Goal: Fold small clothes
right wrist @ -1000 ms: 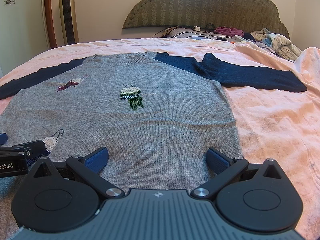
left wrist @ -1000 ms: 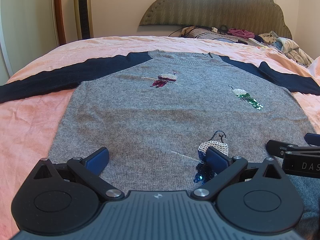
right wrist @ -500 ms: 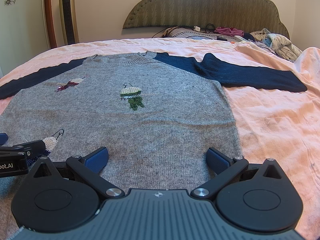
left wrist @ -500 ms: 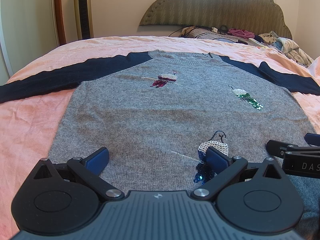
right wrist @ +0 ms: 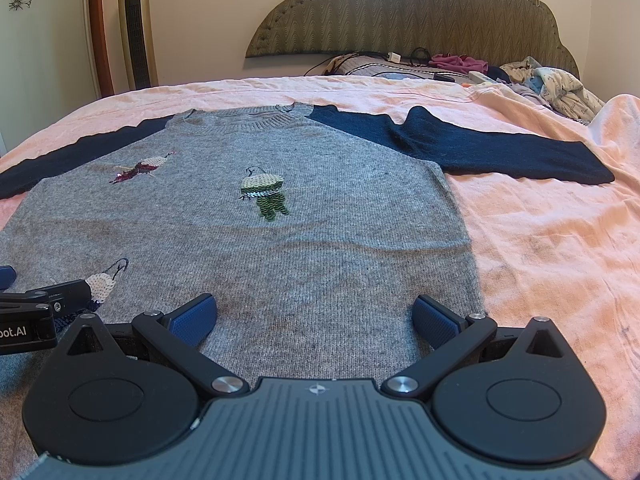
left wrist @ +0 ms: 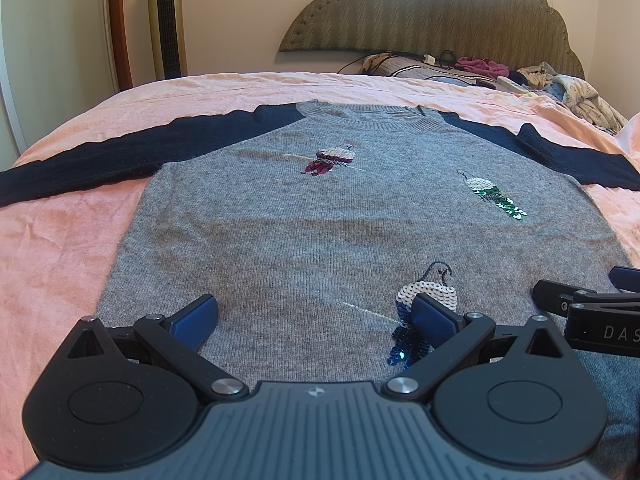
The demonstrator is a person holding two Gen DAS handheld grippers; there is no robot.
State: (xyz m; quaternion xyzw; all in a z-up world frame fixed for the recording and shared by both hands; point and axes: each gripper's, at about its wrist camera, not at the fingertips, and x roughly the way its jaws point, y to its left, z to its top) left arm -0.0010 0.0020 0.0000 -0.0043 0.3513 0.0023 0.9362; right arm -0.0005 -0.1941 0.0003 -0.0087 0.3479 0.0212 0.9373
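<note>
A small grey sweater (left wrist: 320,232) (right wrist: 320,248) with navy sleeves and three sequin birds lies flat, front up, on a pink bedspread (left wrist: 60,248) (right wrist: 560,248). Its sleeves spread out to both sides. My left gripper (left wrist: 316,316) is open above the hem on the sweater's left half, holding nothing. My right gripper (right wrist: 316,314) is open above the hem on the right half, its right finger near the sweater's side edge. Each gripper shows at the edge of the other's view.
A padded headboard (left wrist: 432,8) stands at the far end. Pillows, cables and crumpled clothes (right wrist: 560,88) are piled at the head of the bed on the right. A tall gold tower fan (left wrist: 166,20) stands by the wall at left.
</note>
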